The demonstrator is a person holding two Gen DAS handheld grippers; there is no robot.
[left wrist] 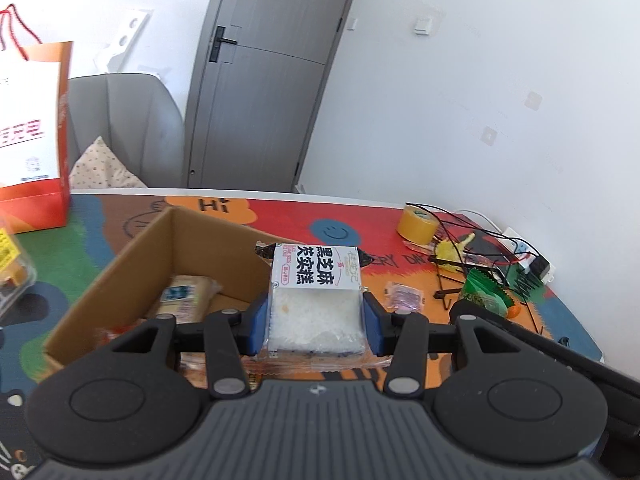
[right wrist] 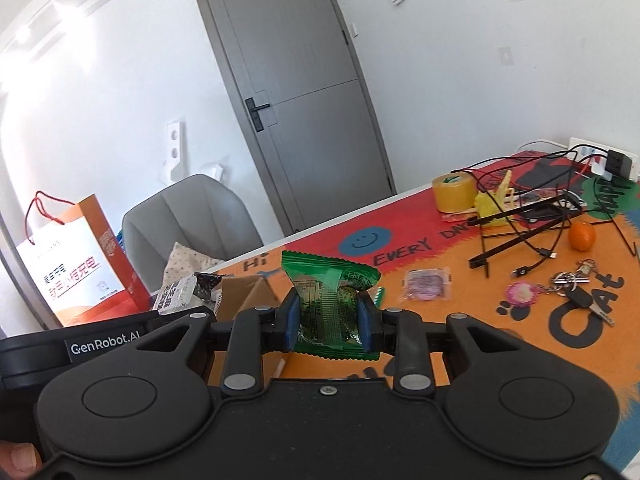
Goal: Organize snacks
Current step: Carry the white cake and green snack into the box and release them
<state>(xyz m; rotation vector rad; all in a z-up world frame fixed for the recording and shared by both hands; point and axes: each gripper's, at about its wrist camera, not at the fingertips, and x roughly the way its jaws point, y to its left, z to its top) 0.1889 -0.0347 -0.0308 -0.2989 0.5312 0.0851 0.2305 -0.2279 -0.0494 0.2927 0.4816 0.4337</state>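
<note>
The table (right wrist: 460,312) is wearing a bright cartoon-print cover. A cardboard box (left wrist: 132,264) is sitting on it at the near left, with an orange paper bag (left wrist: 36,136) standing beyond at the far left. A tape roll (right wrist: 454,194), tangled cables (right wrist: 520,216), an orange (right wrist: 582,236), keys (right wrist: 576,290) and a small pink packet (right wrist: 426,284) are lying at the right.
</note>
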